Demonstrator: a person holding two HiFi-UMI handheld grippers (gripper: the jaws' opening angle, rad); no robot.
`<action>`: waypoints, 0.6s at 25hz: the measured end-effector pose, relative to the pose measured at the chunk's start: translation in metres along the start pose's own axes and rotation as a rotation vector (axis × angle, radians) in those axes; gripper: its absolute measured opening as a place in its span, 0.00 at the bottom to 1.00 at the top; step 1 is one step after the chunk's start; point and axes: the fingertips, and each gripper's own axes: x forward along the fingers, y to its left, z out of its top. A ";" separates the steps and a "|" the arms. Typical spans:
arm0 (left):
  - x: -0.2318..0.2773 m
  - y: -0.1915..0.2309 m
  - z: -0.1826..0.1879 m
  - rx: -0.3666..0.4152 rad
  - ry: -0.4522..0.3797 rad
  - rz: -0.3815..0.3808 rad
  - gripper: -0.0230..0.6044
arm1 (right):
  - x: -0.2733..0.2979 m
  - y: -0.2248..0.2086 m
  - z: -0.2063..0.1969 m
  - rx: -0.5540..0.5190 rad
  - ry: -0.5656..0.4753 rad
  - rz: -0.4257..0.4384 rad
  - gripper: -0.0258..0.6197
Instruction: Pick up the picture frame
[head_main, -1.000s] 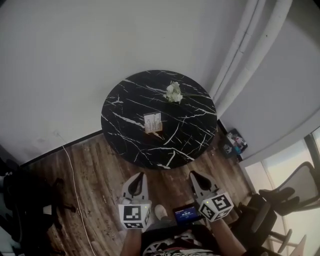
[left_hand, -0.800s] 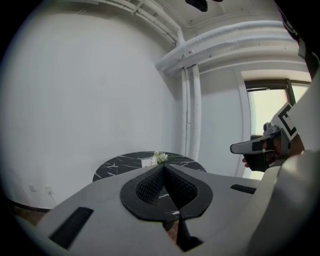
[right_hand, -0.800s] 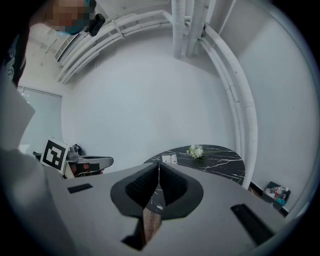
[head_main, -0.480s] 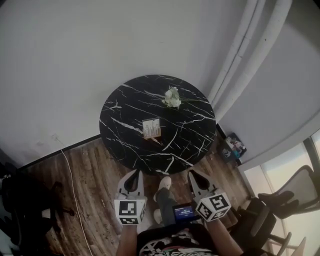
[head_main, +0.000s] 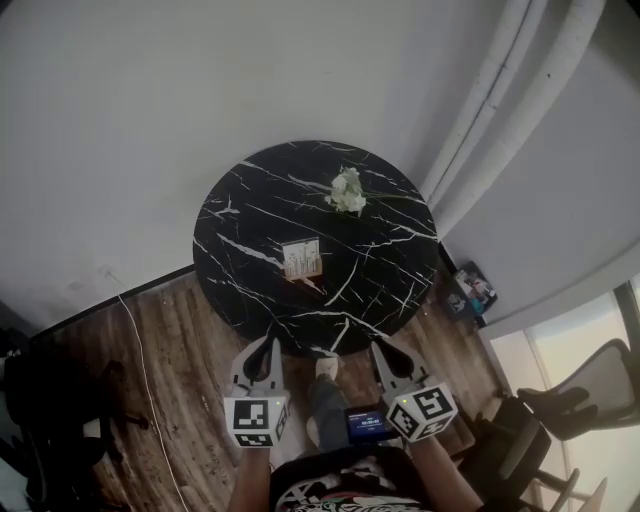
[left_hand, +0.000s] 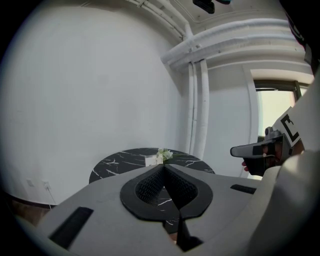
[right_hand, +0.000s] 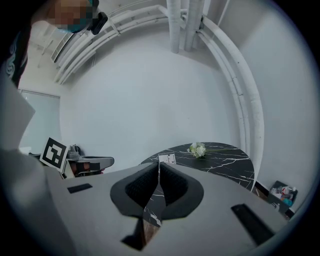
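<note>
A small pale picture frame (head_main: 301, 258) stands upright near the middle of the round black marble table (head_main: 380, 290). It also shows small and far off as the picture frame (left_hand: 151, 160) in the left gripper view and the picture frame (right_hand: 167, 159) in the right gripper view. My left gripper (head_main: 268, 345) hovers over the wooden floor just short of the table's near edge, shut and empty. My right gripper (head_main: 381, 350) is level with it to the right, also shut with nothing in it. Both point toward the table.
A bunch of white flowers (head_main: 347, 190) lies on the table behind the frame. White pipes (head_main: 500, 110) run down the wall at the right. A small bag (head_main: 470, 288) lies on the floor by the table, office chairs (head_main: 570, 400) stand at the right, and a cable (head_main: 140, 350) trails at the left.
Both grippers have moved forward toward the table's near edge, and the table looks a little closer. The person's foot now shows between the grippers. Both jaws stay shut.
</note>
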 end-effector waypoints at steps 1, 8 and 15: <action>0.005 0.002 -0.002 -0.008 0.004 -0.001 0.06 | 0.004 -0.002 -0.001 -0.001 0.006 0.001 0.07; 0.041 0.009 -0.014 -0.051 0.032 -0.013 0.06 | 0.035 -0.015 -0.010 -0.024 0.065 0.015 0.07; 0.079 0.016 -0.026 -0.064 0.069 -0.036 0.06 | 0.068 -0.031 -0.022 -0.033 0.129 0.043 0.07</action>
